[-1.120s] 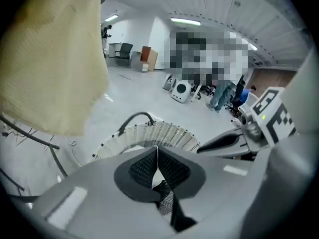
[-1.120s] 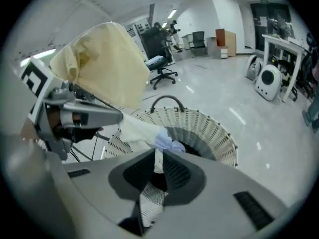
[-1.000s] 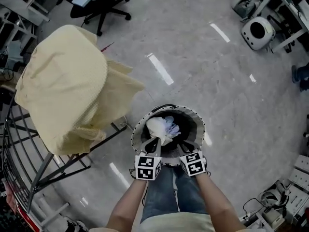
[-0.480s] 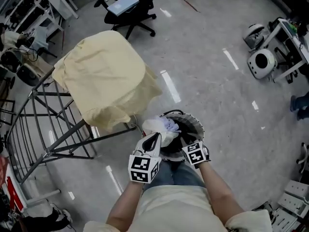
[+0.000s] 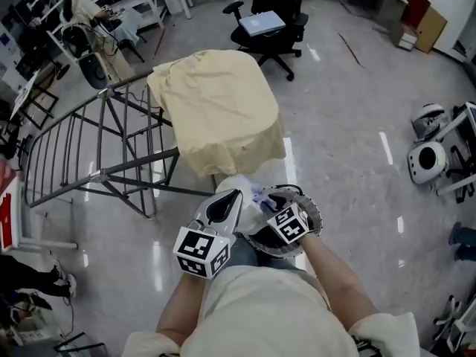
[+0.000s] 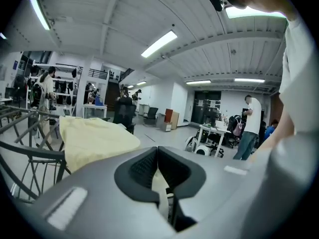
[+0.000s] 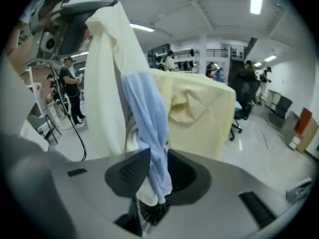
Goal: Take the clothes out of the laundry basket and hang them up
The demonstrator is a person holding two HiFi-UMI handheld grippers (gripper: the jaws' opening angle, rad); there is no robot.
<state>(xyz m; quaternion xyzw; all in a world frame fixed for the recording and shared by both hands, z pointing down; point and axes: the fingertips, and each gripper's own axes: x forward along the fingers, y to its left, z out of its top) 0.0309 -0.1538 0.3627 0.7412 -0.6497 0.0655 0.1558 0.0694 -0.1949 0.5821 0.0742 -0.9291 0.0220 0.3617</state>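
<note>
A cream garment (image 5: 239, 199) with a pale blue part (image 5: 260, 194) is lifted above the round laundry basket (image 5: 313, 216) at my knees. My left gripper (image 5: 233, 196) is shut on its cream top edge; in the left gripper view a cream strip (image 6: 160, 187) is pinched between the closed pads of that gripper (image 6: 158, 156). The cloth hangs from there in the right gripper view, cream (image 7: 107, 83) beside blue (image 7: 144, 113). My right gripper (image 7: 153, 176) has its pads on the bunched blue end; its jaws have just been opening slightly.
A metal drying rack (image 5: 97, 169) stands to the left, with a yellow cloth (image 5: 219, 110) draped over its near end, just beyond the basket. An office chair (image 5: 271, 21) is behind it. White round machines (image 5: 428, 162) sit at the right. A person (image 5: 82, 10) stands far left.
Both grippers have risen with the garment, lifting it out of the basket. The left one climbed higher and closer to the camera. The view has swung up, showing more of the rack.
</note>
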